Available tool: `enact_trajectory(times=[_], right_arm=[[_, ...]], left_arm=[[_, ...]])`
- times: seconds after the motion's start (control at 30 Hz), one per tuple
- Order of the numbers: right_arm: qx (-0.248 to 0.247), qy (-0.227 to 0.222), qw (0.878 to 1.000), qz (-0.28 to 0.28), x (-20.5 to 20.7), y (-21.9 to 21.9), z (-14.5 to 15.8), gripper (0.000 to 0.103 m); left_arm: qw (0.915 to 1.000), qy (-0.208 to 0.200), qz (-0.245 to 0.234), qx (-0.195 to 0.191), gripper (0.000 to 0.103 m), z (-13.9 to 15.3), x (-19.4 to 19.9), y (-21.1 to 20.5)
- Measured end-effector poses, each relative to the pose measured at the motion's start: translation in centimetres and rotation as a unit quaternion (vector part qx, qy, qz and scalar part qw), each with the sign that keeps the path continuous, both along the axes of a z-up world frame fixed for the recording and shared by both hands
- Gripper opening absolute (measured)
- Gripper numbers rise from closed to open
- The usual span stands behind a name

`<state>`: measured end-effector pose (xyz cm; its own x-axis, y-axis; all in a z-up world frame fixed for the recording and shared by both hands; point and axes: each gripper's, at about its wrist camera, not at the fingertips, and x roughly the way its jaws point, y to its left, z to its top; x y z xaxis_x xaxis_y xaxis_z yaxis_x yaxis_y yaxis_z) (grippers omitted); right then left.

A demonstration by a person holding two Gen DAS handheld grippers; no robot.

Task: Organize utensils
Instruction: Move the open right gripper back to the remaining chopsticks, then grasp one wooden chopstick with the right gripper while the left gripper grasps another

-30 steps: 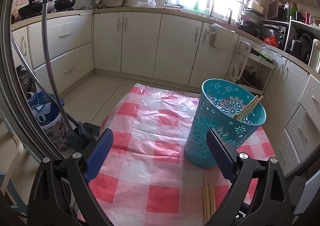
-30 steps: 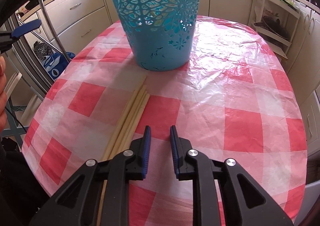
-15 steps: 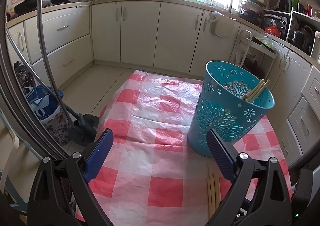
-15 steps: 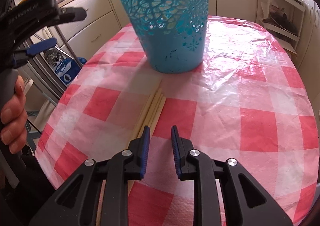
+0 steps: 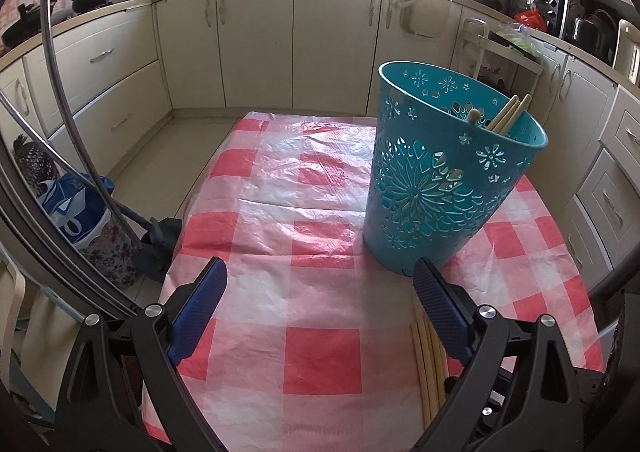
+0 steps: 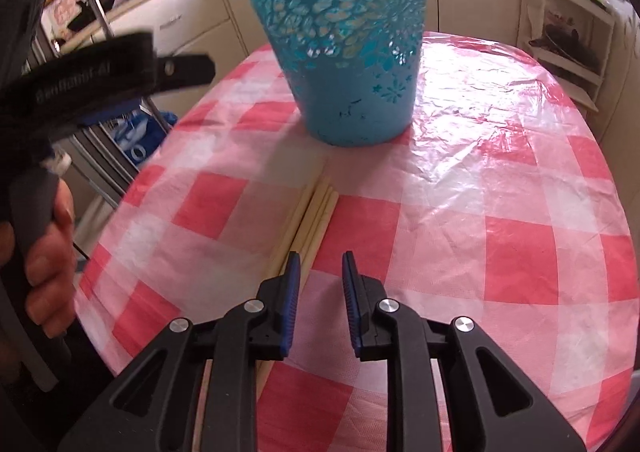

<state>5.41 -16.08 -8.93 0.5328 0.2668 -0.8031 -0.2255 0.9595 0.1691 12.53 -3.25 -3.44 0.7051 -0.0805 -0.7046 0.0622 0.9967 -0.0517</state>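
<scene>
A teal perforated holder (image 5: pixel 444 187) stands on the red-and-white checked table (image 5: pixel 280 211), with a few wooden chopsticks (image 5: pixel 506 115) leaning inside it. The holder also shows in the right wrist view (image 6: pixel 352 51). Several loose chopsticks (image 6: pixel 312 219) lie on the cloth in front of it; they also show in the left wrist view (image 5: pixel 428 356). My left gripper (image 5: pixel 320 316) is wide open and empty above the near table, left of the holder. My right gripper (image 6: pixel 320 300) is open a narrow gap and empty, just right of the loose chopsticks.
The table (image 6: pixel 520 252) is oval with its edge close on the left. A metal chair frame (image 5: pixel 60 99) and a blue bag (image 5: pixel 76 207) stand on the floor to the left. Kitchen cabinets (image 5: pixel 332 39) line the back. A hand holding the left gripper (image 6: pixel 44 252) is at left.
The left gripper has moved nearer the table, the holder looming larger. The right gripper has shifted so the loose chopsticks lie closer to its left finger; the left gripper has come further into its view.
</scene>
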Motion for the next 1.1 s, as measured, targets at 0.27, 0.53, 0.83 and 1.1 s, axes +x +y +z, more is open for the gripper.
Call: enact_trajectory(times=[0.27, 0.53, 0.83, 1.1], right_arm=[[-0.073, -0.017, 0.997, -0.013, 0.1, 0.5, -0.3, 0.023], [0.015, 0.004, 1.0, -0.003, 0.3, 0.0, -0.1, 0.025], [-0.047, -0.004, 0.999, -0.005, 0.2, 0.2, -0.2, 0.019], [-0.051, -0.003, 0.999, -0.014, 0.3, -1.6, -0.2, 0.015]], left_arm=[[0.9996, 0.018, -0.017, 0.012, 0.09, -1.0, 0.0, -0.8], [0.9996, 0.021, -0.015, 0.011, 0.09, -1.1, 0.1, -0.6], [0.997, 0.055, -0.044, 0.031, 0.09, -2.6, 0.3, -1.8], [0.9888, 0.092, -0.091, 0.074, 0.09, -5.4, -0.1, -4.6]])
